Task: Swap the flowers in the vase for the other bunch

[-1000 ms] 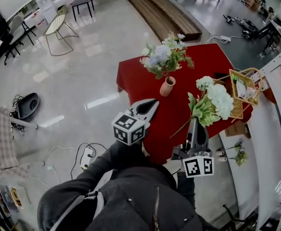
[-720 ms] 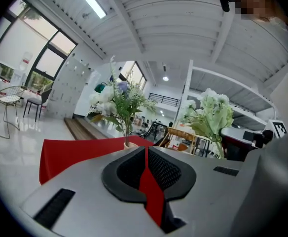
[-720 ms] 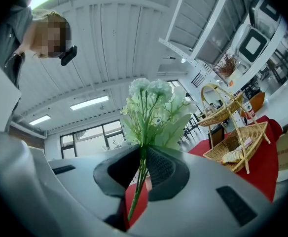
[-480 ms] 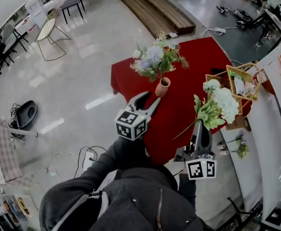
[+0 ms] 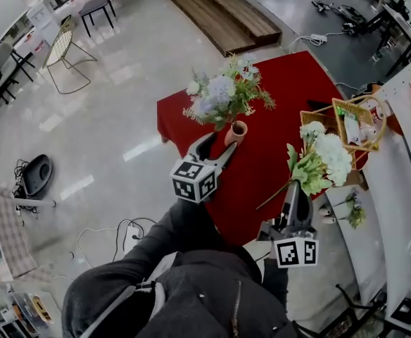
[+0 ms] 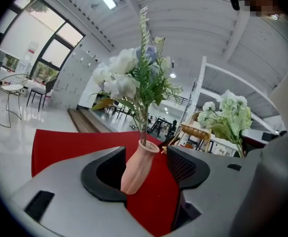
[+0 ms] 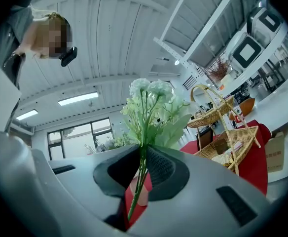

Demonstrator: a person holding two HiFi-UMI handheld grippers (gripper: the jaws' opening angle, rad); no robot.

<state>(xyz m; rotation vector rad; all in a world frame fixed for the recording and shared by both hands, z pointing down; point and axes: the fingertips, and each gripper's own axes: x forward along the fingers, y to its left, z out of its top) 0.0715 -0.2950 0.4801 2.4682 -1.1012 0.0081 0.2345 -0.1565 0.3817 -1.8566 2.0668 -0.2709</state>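
A terracotta vase stands on the red table and holds a blue-and-white bunch. My left gripper is right in front of it, its jaws opening. In the left gripper view the vase shows in the gap of the left gripper, with neither pad touching it, and the blue-and-white bunch rises above. My right gripper is shut on the stems of a white-and-green bunch, held upright to the vase's right. The right gripper pinches the thin stems of that white-and-green bunch.
A tiered wicker basket stand sits at the table's right end, beside a white counter. Chairs and a low wooden platform stand on the shiny floor beyond. Cables lie on the floor at the left.
The left gripper's jaws have gone from shut to wide apart, and it has moved forward to the vase. The right gripper keeps its hold on the white-and-green bunch.
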